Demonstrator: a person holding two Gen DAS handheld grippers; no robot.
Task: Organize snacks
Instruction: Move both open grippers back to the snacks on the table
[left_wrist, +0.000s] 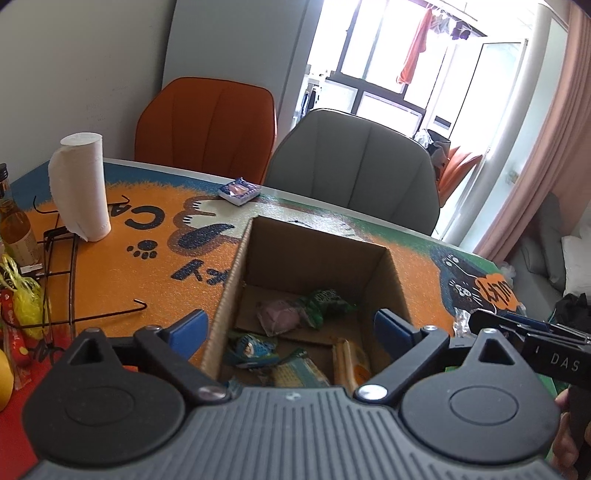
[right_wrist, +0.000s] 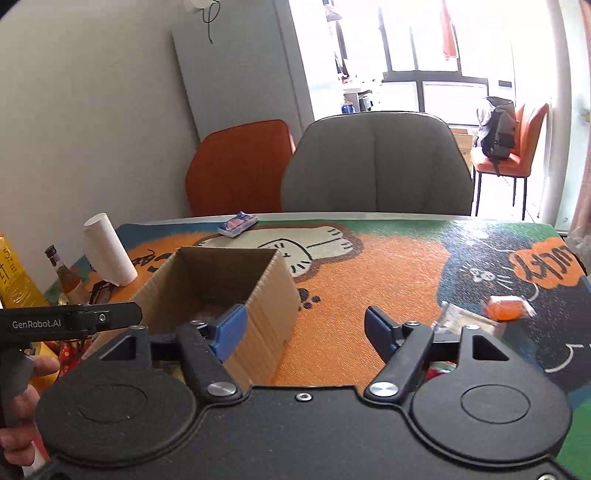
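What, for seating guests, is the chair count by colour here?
Orange chairs: 2
Grey chair: 1
Total: 3

Paper towel roll (left_wrist: 82, 186) is stood upright on the cat-print table mat (left_wrist: 122, 266), a black wire rack (left_wrist: 61, 280) just beside it. A glass bottle (left_wrist: 16, 225) is seen at the left edge. Orange chair (left_wrist: 207, 125) and grey chair (left_wrist: 351, 164) are set behind the table.
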